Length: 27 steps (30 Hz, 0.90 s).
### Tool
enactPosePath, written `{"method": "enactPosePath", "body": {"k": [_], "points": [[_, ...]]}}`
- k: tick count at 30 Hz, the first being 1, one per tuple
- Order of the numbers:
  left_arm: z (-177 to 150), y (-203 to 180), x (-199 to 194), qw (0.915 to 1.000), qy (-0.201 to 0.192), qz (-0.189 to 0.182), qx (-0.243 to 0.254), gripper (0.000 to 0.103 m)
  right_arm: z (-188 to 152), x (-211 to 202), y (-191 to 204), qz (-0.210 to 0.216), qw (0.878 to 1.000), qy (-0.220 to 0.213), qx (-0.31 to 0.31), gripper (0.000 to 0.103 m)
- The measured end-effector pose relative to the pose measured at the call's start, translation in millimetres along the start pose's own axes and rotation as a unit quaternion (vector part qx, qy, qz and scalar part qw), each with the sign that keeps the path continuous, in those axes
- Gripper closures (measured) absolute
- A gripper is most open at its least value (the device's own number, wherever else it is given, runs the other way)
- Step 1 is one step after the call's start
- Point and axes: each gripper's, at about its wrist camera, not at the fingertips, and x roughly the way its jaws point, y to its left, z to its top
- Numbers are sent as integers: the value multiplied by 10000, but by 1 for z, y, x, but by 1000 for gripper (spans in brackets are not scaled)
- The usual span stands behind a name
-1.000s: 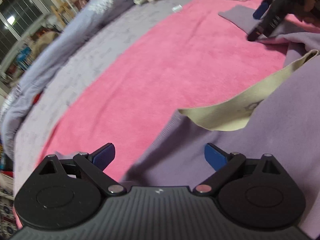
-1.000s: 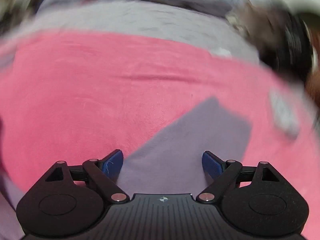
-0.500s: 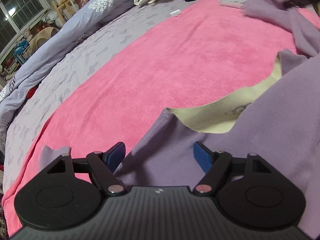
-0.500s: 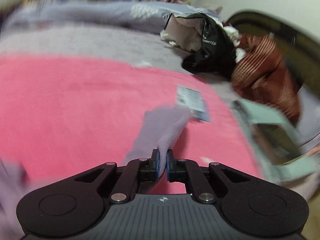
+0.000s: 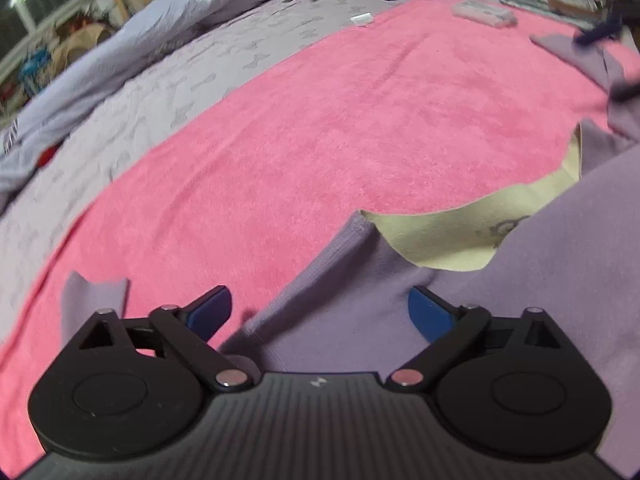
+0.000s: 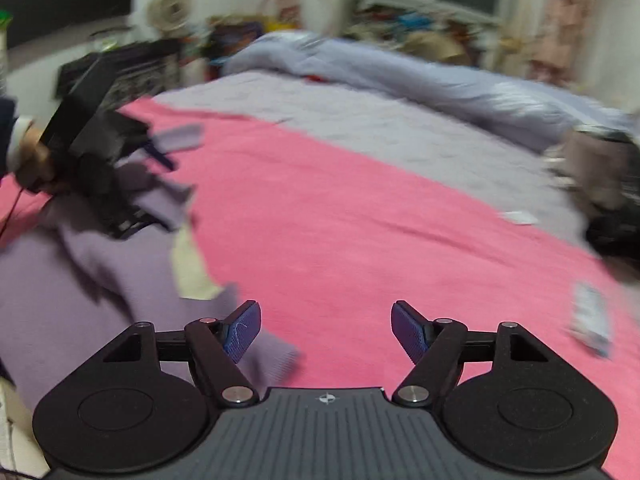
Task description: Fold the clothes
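Both grippers, left and right, hold their blue-padded fingers released over the lilac fleece garment with cream lining, spread at four o'clock on the pink fleece blanket.

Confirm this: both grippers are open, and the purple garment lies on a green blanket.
Not green. The blanket under the purple garment is pink, as the left wrist view shows. The left gripper and right gripper are both open.
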Motion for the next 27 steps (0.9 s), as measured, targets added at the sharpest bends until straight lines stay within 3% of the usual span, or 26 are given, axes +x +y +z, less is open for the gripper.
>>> {"method": "enactPosePath", "body": {"k": [2,3,5,6,8,10,18,22,23,27], "points": [[-2,2,-1,9999,-24,-51,-127,20,0,21,12,408,9987,283,-104,43],[-4,0,-2,9999,-53,-43,-125,23,-1,26,16,544,9978,359,-88,58],[-4,-10,-7,9999,-140,82,56,41,-1,25,18,530,9980,334,-4,71],[-4,-16,-9,9997,-174,150,125,46,-1,25,18,523,9981,322,38,87],[-4,-27,-11,9989,-193,360,214,76,-1,24,20,508,9982,297,122,94],[-5,-36,-14,9975,-204,628,269,96,1,15,23,385,9989,192,171,97],[-2,-27,-38,9890,-566,1337,-277,97,19,-16,25,-758,9955,-315,-480,98],[12,-5,-43,9817,-691,1680,-570,98,46,-5,20,-1249,9859,-576,-949,98],[17,1,-42,9792,-723,1788,-625,102,55,0,17,-1333,9834,-650,-1047,98],[38,32,-33,9703,-749,2117,-904,103,71,39,6,-1450,9785,-653,-1310,99]]}}
